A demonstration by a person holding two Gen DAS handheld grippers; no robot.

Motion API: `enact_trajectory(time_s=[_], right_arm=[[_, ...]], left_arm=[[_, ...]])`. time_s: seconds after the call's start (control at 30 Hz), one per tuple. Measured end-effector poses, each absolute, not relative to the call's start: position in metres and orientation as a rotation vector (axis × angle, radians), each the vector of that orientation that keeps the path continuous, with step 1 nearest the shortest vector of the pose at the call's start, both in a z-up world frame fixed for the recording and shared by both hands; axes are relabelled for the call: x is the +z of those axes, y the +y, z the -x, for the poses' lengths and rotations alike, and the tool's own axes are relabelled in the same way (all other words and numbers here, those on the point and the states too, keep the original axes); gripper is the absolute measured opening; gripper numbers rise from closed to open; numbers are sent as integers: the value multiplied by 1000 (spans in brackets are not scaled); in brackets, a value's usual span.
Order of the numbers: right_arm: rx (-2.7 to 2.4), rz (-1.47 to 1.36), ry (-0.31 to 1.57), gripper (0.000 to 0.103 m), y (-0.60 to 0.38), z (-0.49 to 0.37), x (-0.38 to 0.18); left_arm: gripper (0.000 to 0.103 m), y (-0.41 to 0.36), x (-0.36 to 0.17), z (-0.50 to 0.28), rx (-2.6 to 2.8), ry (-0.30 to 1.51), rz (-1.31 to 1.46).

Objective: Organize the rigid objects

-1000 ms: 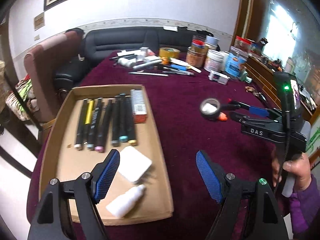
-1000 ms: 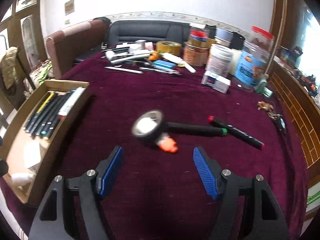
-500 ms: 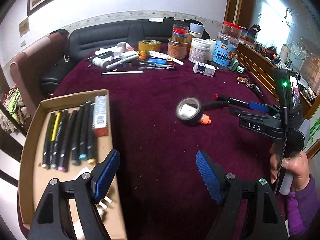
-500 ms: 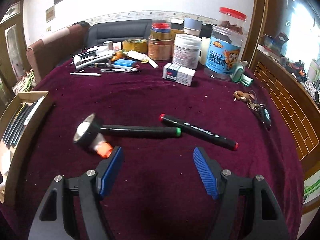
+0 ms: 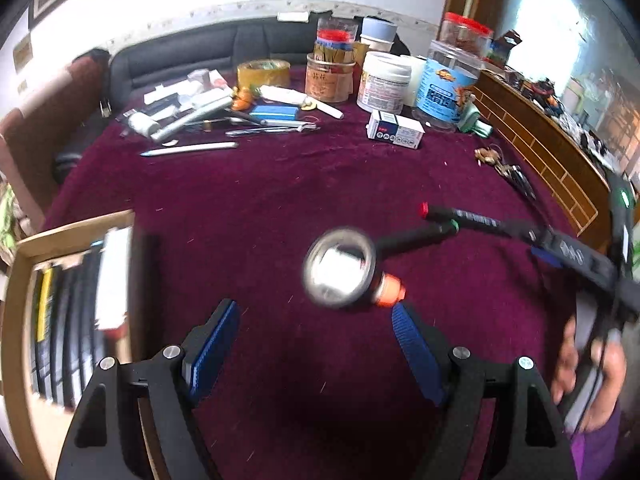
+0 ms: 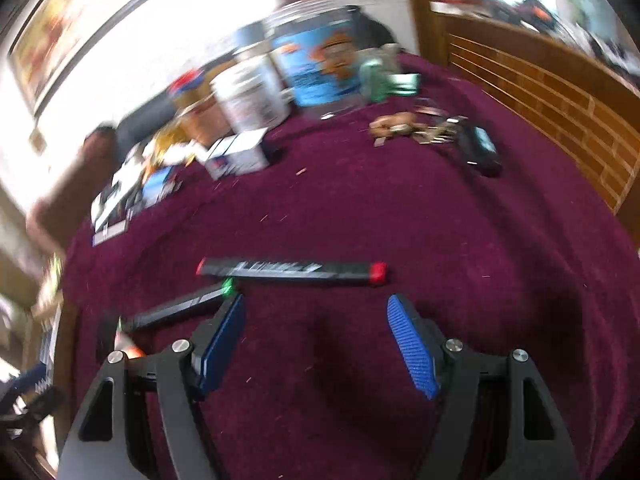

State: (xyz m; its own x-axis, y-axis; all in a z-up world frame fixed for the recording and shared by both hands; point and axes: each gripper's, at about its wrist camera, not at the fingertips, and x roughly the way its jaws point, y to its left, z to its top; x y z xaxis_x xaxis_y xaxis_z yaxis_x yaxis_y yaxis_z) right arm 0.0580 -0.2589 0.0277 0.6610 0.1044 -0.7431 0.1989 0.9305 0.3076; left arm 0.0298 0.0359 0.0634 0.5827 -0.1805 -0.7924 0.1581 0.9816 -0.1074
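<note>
2 slim black markers are lying just ahead of the right claw, its ribbed blue pads gaping apart; left claw likewise spread, facing a round tape roll.

The bench wears deep maroon cloth. Ahead of the left gripper, black with ribbed blue pads, lies a black tape roll beside an orange cap. Ahead of the right gripper lies a black marker with red ends; another is green-tipped. The tray is tan.
</note>
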Motion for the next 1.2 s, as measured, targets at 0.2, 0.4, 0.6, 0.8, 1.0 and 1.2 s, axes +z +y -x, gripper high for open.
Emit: enact_trajectory(time_s=[0.2, 0.4, 0.6, 0.8, 1.0, 1.2], right_arm=[[-64, -472, 898, 73, -272, -61, 14], [-71, -409, 902, 76, -263, -64, 14], [-68, -399, 904, 78, -262, -66, 14], [-65, -406, 898, 78, -262, -66, 14], [-69, -382, 901, 80, -260, -67, 14], [-66, -357, 902, 83, -256, -67, 13]], left_arm=[[82, 23, 48, -95, -217, 964, 157], [83, 2, 22, -101, -360, 1107, 201], [83, -6, 37, -50, -591, 1117, 219], [84, -4, 47, -15, -512, 1024, 56], [84, -7, 36, -18, -563, 1042, 40], [84, -12, 26, -21, -590, 1082, 142]])
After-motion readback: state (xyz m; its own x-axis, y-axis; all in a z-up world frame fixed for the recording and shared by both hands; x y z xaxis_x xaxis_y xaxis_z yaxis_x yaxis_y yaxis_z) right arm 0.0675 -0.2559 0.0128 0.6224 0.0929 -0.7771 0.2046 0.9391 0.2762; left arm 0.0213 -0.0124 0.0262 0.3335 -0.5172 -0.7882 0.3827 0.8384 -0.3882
